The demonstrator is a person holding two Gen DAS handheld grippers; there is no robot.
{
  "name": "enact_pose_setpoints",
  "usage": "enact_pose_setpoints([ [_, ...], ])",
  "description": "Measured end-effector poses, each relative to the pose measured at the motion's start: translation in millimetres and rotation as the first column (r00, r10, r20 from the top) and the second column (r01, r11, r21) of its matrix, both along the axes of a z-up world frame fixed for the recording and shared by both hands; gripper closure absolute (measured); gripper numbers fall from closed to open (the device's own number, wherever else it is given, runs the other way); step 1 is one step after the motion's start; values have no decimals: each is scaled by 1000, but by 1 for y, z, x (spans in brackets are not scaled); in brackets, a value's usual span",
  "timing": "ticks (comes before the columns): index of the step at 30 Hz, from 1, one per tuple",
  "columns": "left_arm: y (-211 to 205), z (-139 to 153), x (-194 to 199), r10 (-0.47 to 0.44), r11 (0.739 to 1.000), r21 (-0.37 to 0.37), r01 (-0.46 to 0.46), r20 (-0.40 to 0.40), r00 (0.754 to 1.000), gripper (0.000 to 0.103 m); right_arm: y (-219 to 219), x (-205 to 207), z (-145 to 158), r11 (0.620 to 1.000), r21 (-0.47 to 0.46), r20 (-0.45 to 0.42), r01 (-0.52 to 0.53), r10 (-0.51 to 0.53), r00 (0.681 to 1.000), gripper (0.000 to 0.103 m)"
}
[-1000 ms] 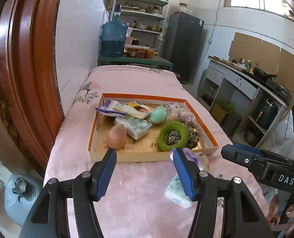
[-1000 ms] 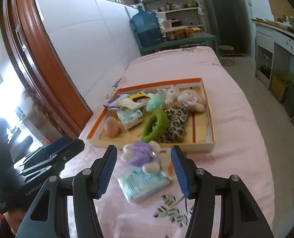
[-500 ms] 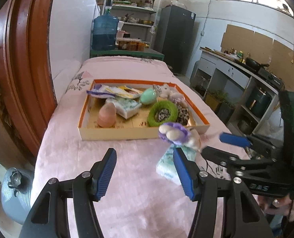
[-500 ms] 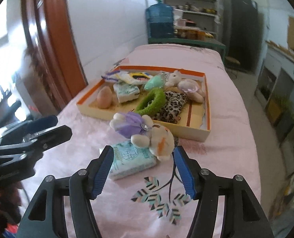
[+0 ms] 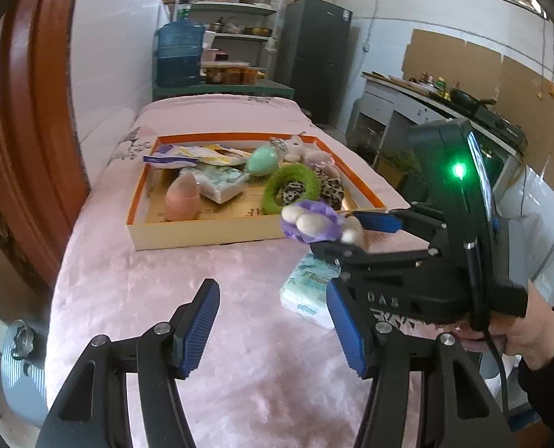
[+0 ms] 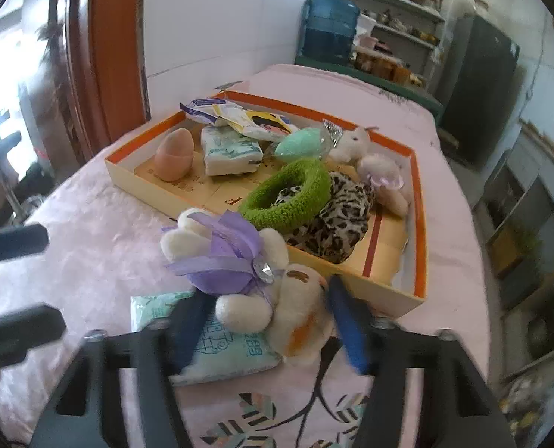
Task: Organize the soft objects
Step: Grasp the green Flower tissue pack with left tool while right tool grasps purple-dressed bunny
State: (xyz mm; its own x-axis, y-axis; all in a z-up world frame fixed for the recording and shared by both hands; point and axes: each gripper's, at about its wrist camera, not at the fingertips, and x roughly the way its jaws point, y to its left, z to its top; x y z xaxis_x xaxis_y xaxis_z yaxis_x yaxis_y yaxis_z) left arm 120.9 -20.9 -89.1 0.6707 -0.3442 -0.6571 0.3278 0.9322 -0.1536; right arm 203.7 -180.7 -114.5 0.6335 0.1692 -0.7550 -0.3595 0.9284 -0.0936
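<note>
A white plush toy with a purple bow (image 6: pixel 228 257) (image 5: pixel 308 222) lies on a mint tissue pack (image 6: pixel 221 351) (image 5: pixel 303 287) on the pink cloth, just before the orange-rimmed tray (image 6: pixel 420 224) (image 5: pixel 202 233). My right gripper (image 6: pixel 267 295) (image 5: pixel 338 233) reaches over it with one blue pad on each side of the toy, and its jaws are closing. The toy still rests on the pack. My left gripper (image 5: pixel 271 298) hangs open over bare cloth nearer the front, holding nothing. In the tray lie a green ring (image 6: pixel 288 194), a leopard cloth (image 6: pixel 336 216), a pink egg sponge (image 6: pixel 174 155), a second tissue pack (image 6: pixel 232 149) and another plush (image 6: pixel 374 164).
A brown wooden door frame (image 5: pixel 27 130) stands along the left of the table. Behind the table are a blue water bottle (image 5: pixel 178 56), shelves and a dark fridge (image 5: pixel 314 63). A counter with pots (image 5: pixel 463 112) runs along the right. A hand (image 5: pixel 516 336) holds the right gripper.
The right gripper has come down and rolled, so the plush toy now sits between its pads instead of ahead of them. The left gripper has sunk a little and stayed open.
</note>
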Motion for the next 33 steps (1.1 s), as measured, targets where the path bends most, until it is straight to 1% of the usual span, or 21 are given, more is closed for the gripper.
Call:
enact_pose_setpoints([
  [3,-6,-4,4,-45,999,-4,45,-16,999,44,-13,0,3,997,75,-10,31,-31,999,53],
  [5,-12,-7,6,-96,995,4,96,-20,995,44,-21,-4,7,992,111,-8,59,-59,998,54],
  [7,-19,-11,11,-174,985,7,174,-32,984,44,-33,-10,14,984,158,3,88,-89,996,54],
  [8,-24,-13,14,-223,974,17,224,-41,974,43,-38,-15,18,980,175,6,98,-101,995,54],
  [10,-34,-20,21,-301,950,69,304,-47,952,40,-46,-23,25,972,206,10,114,-118,993,54],
  [12,-39,-26,29,-335,935,102,340,-58,940,37,-52,-33,32,966,230,21,120,-128,992,54],
  [13,-40,-29,34,-357,927,97,363,-72,931,35,-55,-38,35,961,247,26,123,-134,991,54],
  [15,-43,-36,41,-389,913,87,398,-103,915,34,-62,-46,40,948,287,27,134,-148,989,54],
  [16,-46,-40,43,-408,903,93,419,-117,905,34,-63,-49,42,944,300,26,140,-155,988,54],
  [18,-52,-45,45,-423,890,129,438,-129,897,34,-66,-54,43,936,319,22,151,-166,986,53],
  [20,-59,-50,47,-429,882,148,447,-138,893,34,-69,-57,43,932,325,22,159,-176,984,53],
  [22,-63,-54,50,-430,879,158,449,-144,892,34,-70,-59,42,929,330,16,166,-181,983,53],
  [26,-73,-59,50,-415,878,194,437,-144,898,35,-71,-61,40,928,328,10,176,-190,982,53],
  [27,-74,-59,50,-410,881,194,431,-142,901,38,-71,-61,39,928,328,6,177,-189,982,53],
  [28,-74,-59,49,-403,887,184,423,-138,905,48,-72,-61,38,927,329,3,178,-189,982,53],
  [29,-73,-58,49,-397,893,171,417,-138,907,51,-72,-60,37,927,329,-1,180,-191,982,53],
  [33,-69,-54,49,-356,920,126,372,-132,925,54,-73,-60,32,922,335,-22,193,-197,980,53],
])
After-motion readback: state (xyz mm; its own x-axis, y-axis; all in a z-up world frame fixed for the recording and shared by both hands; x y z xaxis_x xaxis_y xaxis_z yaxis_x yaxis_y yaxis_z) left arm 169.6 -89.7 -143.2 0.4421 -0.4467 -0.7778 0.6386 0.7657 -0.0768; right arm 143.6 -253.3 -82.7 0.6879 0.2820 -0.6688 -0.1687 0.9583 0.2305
